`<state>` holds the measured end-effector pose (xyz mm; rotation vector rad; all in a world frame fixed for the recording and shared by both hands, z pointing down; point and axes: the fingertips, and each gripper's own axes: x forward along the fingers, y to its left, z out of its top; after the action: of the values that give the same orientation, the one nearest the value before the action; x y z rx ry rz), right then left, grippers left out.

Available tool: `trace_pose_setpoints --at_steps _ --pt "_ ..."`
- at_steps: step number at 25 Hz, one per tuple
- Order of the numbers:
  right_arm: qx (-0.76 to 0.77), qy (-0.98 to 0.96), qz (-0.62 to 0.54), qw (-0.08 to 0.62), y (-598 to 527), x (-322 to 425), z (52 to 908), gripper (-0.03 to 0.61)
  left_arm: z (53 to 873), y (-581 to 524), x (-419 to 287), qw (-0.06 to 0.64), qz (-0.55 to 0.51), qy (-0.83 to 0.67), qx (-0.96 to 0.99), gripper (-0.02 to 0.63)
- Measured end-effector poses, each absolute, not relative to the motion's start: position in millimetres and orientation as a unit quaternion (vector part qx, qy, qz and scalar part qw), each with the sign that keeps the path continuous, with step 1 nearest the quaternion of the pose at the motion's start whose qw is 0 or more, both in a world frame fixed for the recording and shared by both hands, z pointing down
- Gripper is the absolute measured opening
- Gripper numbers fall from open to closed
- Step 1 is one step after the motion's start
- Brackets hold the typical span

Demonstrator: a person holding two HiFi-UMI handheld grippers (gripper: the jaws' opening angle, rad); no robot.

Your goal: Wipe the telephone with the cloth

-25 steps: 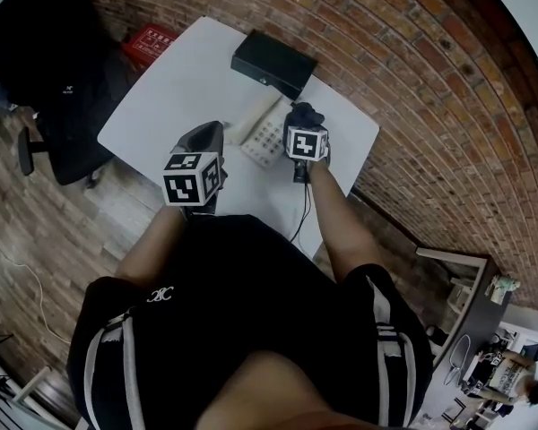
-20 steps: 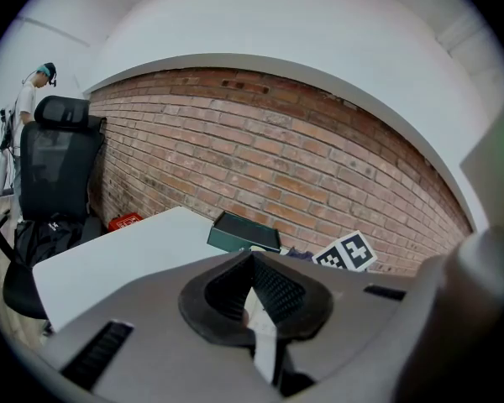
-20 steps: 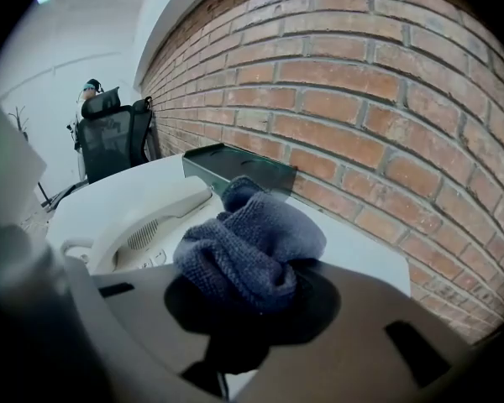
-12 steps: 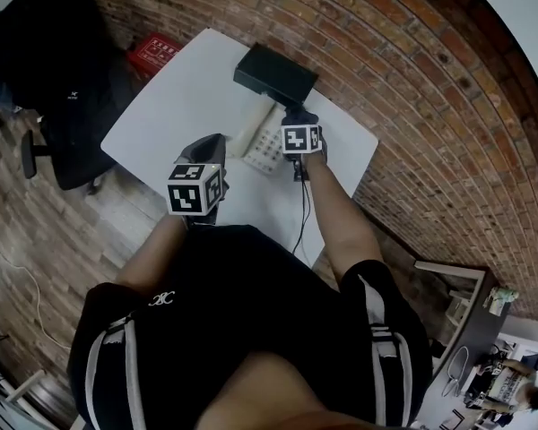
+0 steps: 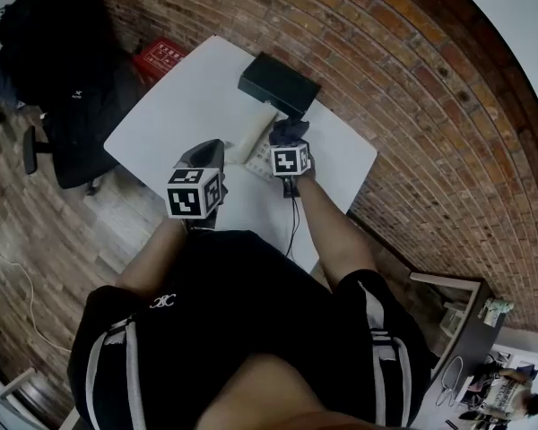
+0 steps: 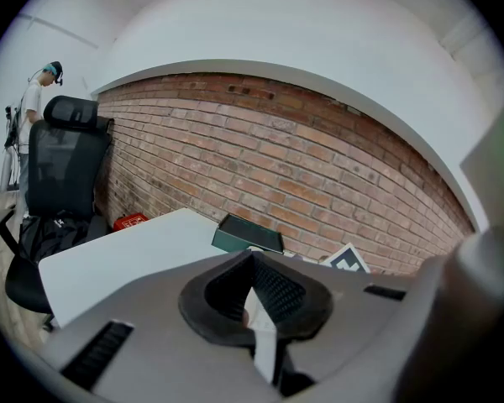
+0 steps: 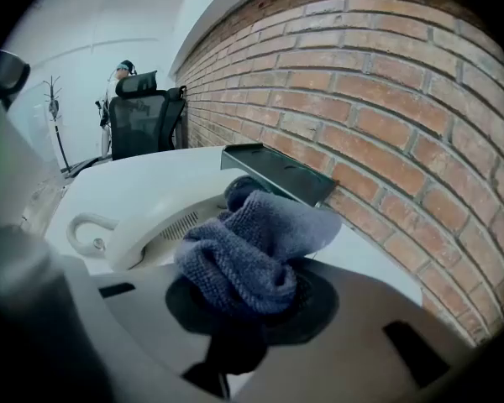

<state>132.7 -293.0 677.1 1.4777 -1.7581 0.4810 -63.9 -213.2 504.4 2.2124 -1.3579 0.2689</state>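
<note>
A white telephone (image 5: 259,133) lies on the white table (image 5: 188,97), just in front of a black box (image 5: 280,83). My right gripper (image 5: 290,140) is shut on a bunched grey-blue cloth (image 7: 250,243), and the cloth (image 5: 290,130) rests over the phone's right side, against its keypad. In the right gripper view the phone's handset (image 7: 143,217) runs to the left of the cloth. My left gripper (image 5: 203,155) hovers over the table's near edge, left of the phone and apart from it. Its jaws (image 6: 256,309) are shut with nothing between them.
A black office chair (image 5: 67,79) stands left of the table, and a red box (image 5: 166,56) lies on the floor beside it. A brick wall (image 5: 386,70) runs behind the table. A thin cord (image 5: 296,218) hangs off the near edge. A person (image 6: 35,99) stands far off.
My right gripper has moved left and slightly away with the cloth, from beside the phone's right edge to over the phone. The left gripper has barely shifted.
</note>
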Motion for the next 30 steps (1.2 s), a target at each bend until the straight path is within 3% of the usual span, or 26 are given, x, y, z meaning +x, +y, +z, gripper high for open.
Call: trace_pose_setpoints --at_steps 30 --pt "0.517 -0.742 0.161 0.396 -209.0 68.2 700.1 0.060 502.8 -206.4 -69.2 0.281 0.079 -0.497 0.817 -0.008"
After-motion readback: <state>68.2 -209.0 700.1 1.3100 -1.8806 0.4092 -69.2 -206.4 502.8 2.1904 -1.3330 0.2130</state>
